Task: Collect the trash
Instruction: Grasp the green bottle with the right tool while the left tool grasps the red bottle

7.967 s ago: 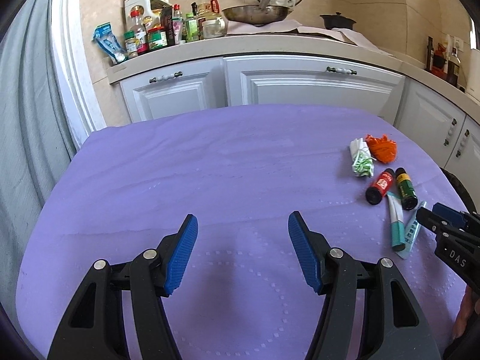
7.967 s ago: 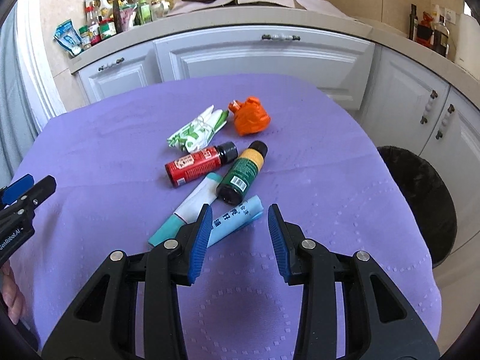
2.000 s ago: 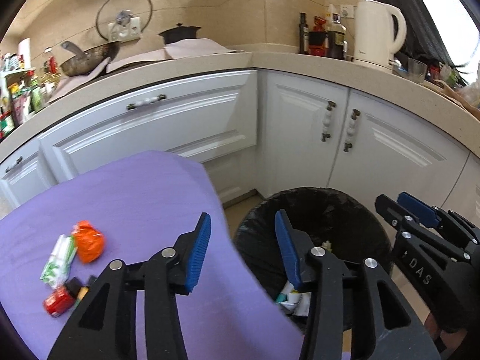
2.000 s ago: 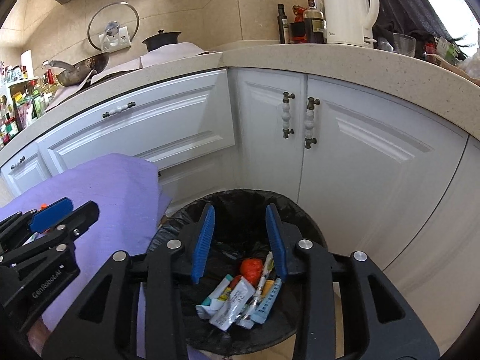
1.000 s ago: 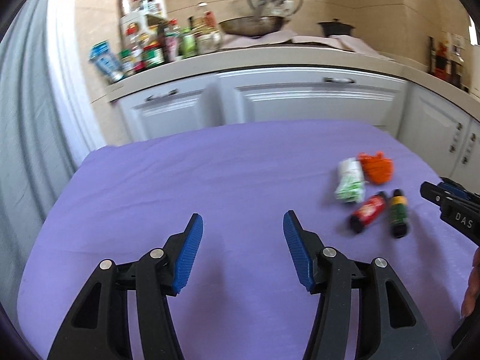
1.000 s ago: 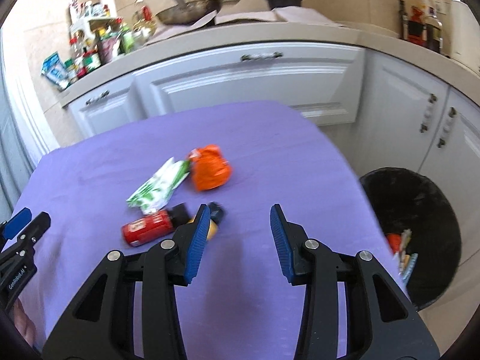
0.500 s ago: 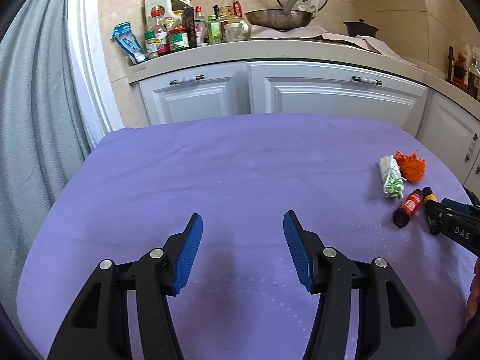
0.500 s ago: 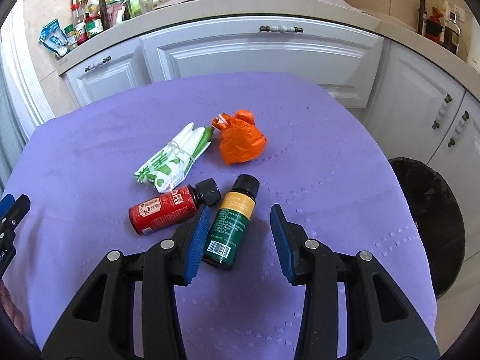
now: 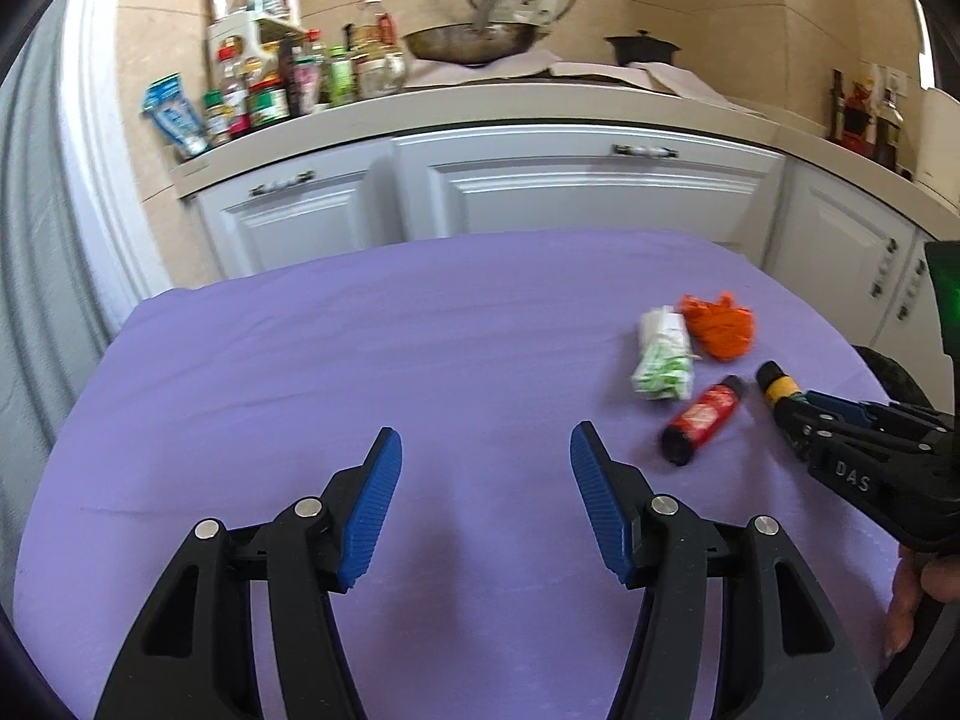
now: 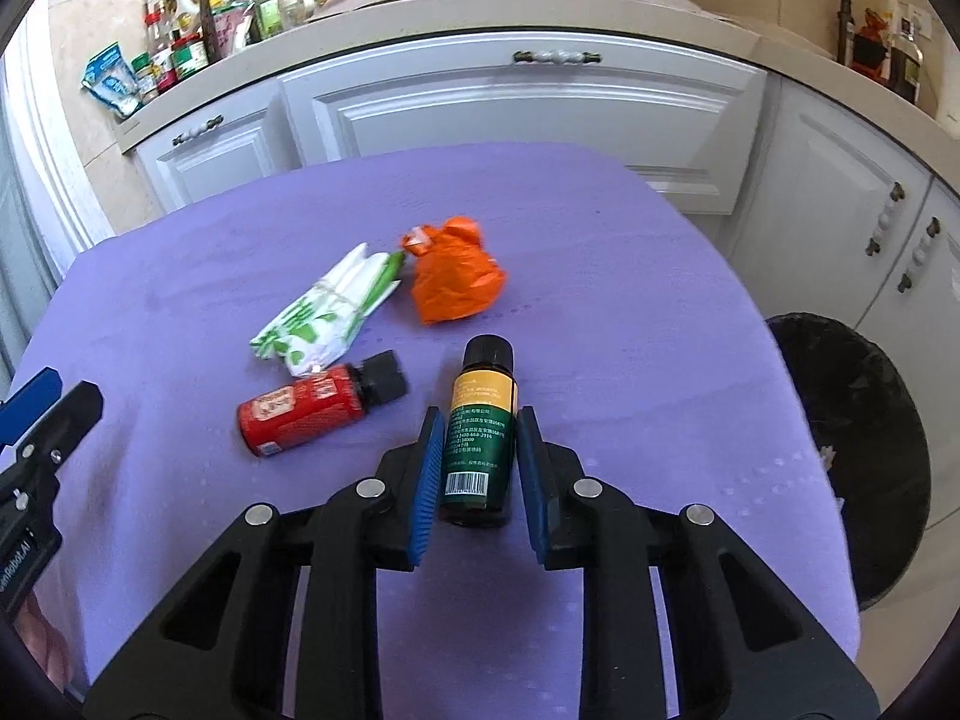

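Observation:
A dark green bottle [image 10: 480, 420] with a yellow band and black cap lies on the purple cloth [image 10: 600, 276]. My right gripper [image 10: 477, 450] is closing on it, its blue pads against the bottle's two sides. To its left lies a red bottle [image 10: 306, 408], and beyond are a white-and-green packet [image 10: 330, 318] and a crumpled orange wrapper [image 10: 456, 282]. My left gripper [image 9: 483, 462] hovers open over bare cloth with nothing between its fingers. In the left wrist view, the right gripper [image 9: 798, 414] covers most of the green bottle [image 9: 777, 384], beside the red bottle [image 9: 702, 420].
A black-lined bin [image 10: 864, 420] stands on the floor off the table's right edge. White cabinets [image 10: 516, 108] and a counter with several bottles [image 10: 180, 42] run behind the table. A person's fingers [image 9: 912, 600] hold the right gripper.
The right gripper has come down over the green bottle and its jaws have narrowed onto it. The left gripper has shifted slightly, staying open.

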`<state>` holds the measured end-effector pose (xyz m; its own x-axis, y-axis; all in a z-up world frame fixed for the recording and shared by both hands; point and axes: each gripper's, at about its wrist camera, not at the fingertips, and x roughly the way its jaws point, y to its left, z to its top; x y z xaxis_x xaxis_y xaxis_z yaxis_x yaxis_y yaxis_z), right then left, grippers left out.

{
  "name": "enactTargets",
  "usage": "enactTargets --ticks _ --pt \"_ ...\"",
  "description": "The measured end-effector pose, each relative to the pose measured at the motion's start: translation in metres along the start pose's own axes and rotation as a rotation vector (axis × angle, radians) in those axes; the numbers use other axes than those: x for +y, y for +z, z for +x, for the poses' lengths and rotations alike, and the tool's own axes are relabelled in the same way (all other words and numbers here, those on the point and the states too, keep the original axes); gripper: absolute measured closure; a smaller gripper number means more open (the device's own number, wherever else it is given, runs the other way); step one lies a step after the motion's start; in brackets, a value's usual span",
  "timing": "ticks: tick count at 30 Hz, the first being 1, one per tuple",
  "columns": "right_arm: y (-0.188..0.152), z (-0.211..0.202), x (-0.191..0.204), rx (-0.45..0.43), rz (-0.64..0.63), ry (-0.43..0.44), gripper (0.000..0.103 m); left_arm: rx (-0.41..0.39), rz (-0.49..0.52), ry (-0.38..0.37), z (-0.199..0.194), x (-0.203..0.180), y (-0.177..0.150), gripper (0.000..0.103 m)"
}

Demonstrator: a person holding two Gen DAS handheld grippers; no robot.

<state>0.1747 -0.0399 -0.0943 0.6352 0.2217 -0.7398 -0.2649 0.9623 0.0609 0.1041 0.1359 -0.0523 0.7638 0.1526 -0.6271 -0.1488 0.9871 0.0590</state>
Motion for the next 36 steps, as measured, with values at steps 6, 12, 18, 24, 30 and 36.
enactTargets --ticks 6,12,18,24,30,36 --pt "-0.004 -0.008 -0.025 -0.013 0.031 -0.023 0.079 0.015 0.057 -0.076 0.011 -0.034 0.005 0.045" --pt "-0.008 -0.015 -0.051 -0.025 0.064 -0.05 0.079 0.038 0.105 -0.129 0.024 -0.06 0.008 0.045" --pt "-0.011 -0.016 -0.071 -0.026 0.1 -0.054 0.079 0.074 0.137 -0.155 0.037 -0.076 0.008 0.044" --pt "-0.011 -0.015 -0.074 -0.023 0.107 -0.039 0.079 0.123 0.144 -0.186 0.051 -0.081 0.011 0.044" --pt "-0.011 -0.014 -0.077 -0.017 0.116 -0.023 0.079 0.168 0.158 -0.204 0.058 -0.086 0.009 0.062" --pt "-0.011 -0.013 -0.077 -0.015 0.115 -0.018 0.079 0.162 0.178 -0.214 0.054 -0.09 0.007 0.071"
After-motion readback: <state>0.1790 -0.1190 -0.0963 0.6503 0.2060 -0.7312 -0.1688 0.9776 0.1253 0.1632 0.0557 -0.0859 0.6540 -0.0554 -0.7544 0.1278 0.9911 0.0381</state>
